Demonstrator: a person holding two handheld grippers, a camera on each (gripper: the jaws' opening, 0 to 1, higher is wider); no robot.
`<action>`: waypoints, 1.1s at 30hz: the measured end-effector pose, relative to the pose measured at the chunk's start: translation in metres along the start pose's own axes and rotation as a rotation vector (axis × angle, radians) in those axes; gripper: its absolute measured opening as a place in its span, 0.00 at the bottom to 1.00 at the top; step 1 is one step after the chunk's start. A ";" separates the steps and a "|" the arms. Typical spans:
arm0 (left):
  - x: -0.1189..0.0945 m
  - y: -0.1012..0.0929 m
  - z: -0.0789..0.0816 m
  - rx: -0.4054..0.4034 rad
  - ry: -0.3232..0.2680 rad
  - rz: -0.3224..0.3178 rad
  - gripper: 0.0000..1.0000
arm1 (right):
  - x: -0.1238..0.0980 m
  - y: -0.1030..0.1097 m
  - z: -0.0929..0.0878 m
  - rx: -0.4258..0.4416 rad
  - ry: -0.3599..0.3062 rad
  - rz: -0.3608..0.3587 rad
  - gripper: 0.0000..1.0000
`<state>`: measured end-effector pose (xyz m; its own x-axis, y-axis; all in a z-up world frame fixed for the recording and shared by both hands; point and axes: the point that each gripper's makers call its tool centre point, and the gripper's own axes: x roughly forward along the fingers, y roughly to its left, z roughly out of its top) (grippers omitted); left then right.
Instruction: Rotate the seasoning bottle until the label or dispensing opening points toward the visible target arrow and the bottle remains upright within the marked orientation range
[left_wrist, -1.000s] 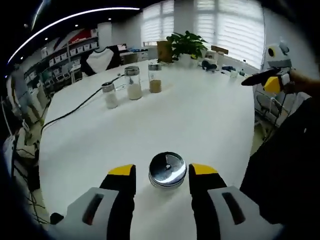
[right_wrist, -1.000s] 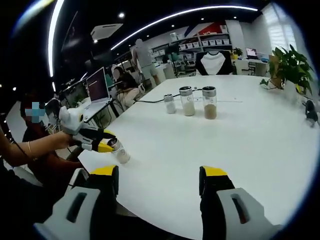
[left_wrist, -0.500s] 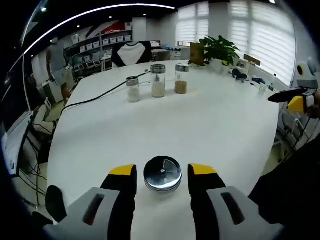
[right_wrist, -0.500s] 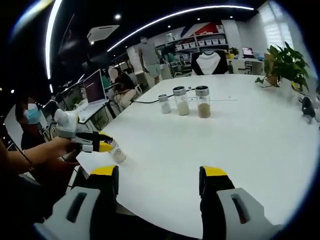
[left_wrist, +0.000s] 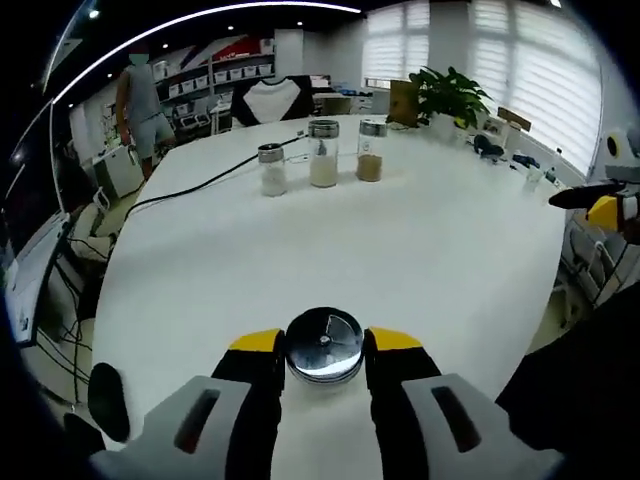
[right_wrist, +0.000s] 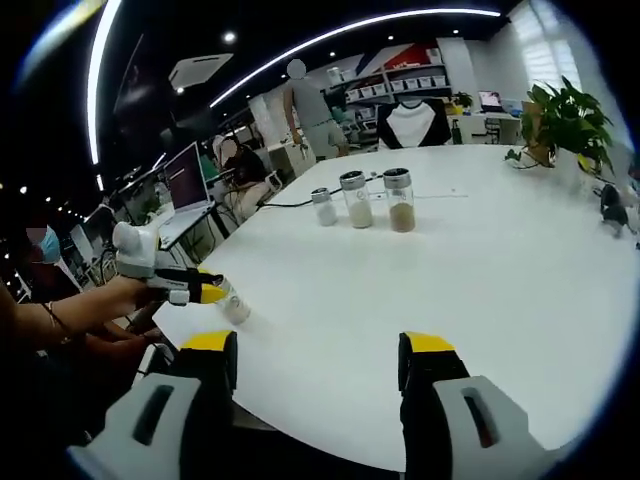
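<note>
Standing upright, the seasoning bottle sits between left gripper fingers.

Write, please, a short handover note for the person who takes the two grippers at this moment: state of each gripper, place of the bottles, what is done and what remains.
Left gripper: jaws against both sides of the seasoning bottle, which stands upright near the edge of the white table. Its metal lid faces the camera.
Right gripper: open, holding nothing, over the table's near edge.
Three other bottles stand in a row at the far side.
Done: bottle grasped.
Left: the rotation. No target arrow can be made out, so I cannot tell how far the bottle must turn. Keep it upright.
</note>
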<state>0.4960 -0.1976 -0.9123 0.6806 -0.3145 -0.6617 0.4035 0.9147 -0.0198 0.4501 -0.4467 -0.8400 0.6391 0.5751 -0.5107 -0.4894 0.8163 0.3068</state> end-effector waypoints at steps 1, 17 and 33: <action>0.000 0.000 0.000 0.019 0.004 -0.018 0.33 | 0.000 -0.001 0.000 0.000 0.000 0.000 0.65; -0.002 0.004 -0.005 0.268 0.080 -0.282 0.33 | 0.005 -0.004 0.007 -0.010 0.003 0.024 0.65; 0.002 0.004 -0.003 0.251 0.109 -0.236 0.40 | 0.009 -0.006 0.020 -0.005 -0.036 0.039 0.64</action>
<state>0.4969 -0.1933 -0.9159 0.4871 -0.4687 -0.7369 0.6888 0.7249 -0.0058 0.4709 -0.4455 -0.8301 0.6405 0.6077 -0.4696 -0.5167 0.7933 0.3219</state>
